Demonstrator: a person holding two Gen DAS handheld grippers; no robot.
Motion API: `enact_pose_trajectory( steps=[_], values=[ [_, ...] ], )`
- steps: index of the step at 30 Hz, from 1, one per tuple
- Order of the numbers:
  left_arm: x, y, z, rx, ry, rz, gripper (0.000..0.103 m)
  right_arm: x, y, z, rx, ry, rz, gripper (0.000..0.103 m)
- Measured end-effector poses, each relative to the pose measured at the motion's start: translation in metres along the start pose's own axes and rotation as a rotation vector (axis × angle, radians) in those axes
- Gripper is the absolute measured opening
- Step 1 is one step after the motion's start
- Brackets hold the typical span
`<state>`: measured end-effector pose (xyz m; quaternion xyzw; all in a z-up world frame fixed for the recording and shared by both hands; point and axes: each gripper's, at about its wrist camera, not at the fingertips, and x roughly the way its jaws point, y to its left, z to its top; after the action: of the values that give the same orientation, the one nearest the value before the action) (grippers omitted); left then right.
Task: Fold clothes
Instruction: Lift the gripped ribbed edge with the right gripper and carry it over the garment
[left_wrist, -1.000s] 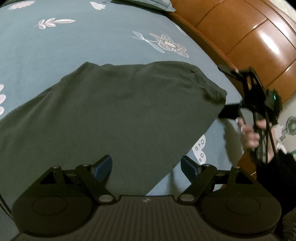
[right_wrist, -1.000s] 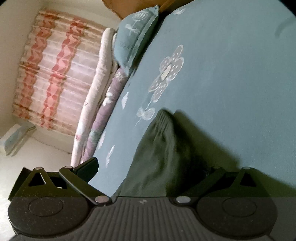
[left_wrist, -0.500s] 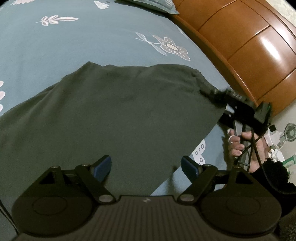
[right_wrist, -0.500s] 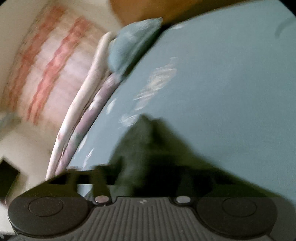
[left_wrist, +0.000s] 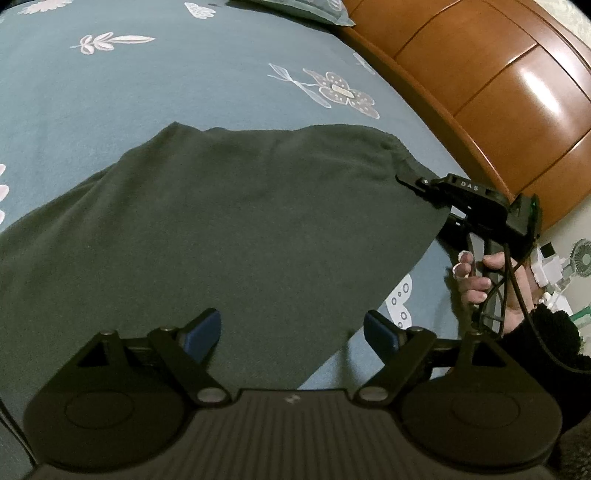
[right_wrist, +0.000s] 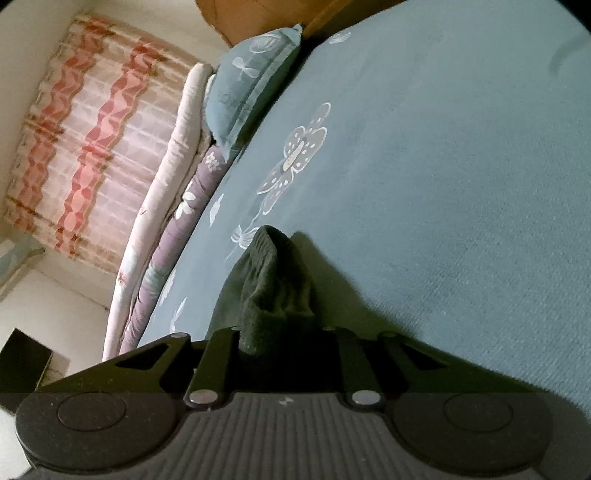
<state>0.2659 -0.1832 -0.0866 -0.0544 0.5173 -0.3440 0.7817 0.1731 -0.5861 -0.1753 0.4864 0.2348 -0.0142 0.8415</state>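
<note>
A dark green garment (left_wrist: 240, 221) lies spread flat on the teal flowered bedsheet (left_wrist: 147, 92). My left gripper (left_wrist: 291, 328) hovers open over the garment's near edge, its blue pads (left_wrist: 203, 328) wide apart with nothing between them. My right gripper (left_wrist: 410, 184) comes in from the right, held by a hand (left_wrist: 480, 284), and is shut on the garment's far right corner. In the right wrist view that corner (right_wrist: 269, 280) bunches up between the closed jaws of the right gripper (right_wrist: 280, 332).
A wooden headboard (left_wrist: 498, 92) runs along the bed's right side. A teal pillow (right_wrist: 251, 85) and folded quilts (right_wrist: 166, 206) lie at the bed's far end, before a red-patterned curtain (right_wrist: 85, 140). Small items (left_wrist: 554, 266) sit beyond the bed on the right.
The right gripper came down to the garment's right corner and shut on it, bunching the fabric. The left gripper stayed where it was, open.
</note>
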Motion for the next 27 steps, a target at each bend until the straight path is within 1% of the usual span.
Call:
enact_pose_trajectory(
  steps=[3, 6, 8, 11, 20, 27],
  values=[
    [-0.001, -0.001, 0.0, 0.006, 0.001, 0.007, 0.085, 0.002, 0.004, 0.001, -0.019, 0.015, -0.028, 0.014],
    [-0.001, -0.002, 0.001, 0.015, 0.002, 0.015, 0.085, 0.001, 0.006, 0.004, -0.022, 0.036, -0.038, 0.014],
    [-0.003, -0.004, 0.001, 0.029, 0.0, 0.028, 0.085, 0.001, 0.01, 0.005, -0.047, 0.051, -0.054, 0.014],
    [-0.006, -0.006, 0.0, 0.039, -0.01, 0.044, 0.085, 0.002, 0.023, 0.004, -0.123, 0.056, -0.104, 0.016],
    [-0.022, -0.009, 0.0, 0.025, -0.053, 0.081, 0.085, 0.004, 0.06, 0.004, -0.331, 0.083, -0.238, 0.016],
    [-0.038, -0.006, 0.001, 0.0, -0.101, 0.103, 0.085, 0.001, 0.085, 0.005, -0.415, 0.099, -0.256, 0.016]
  ],
)
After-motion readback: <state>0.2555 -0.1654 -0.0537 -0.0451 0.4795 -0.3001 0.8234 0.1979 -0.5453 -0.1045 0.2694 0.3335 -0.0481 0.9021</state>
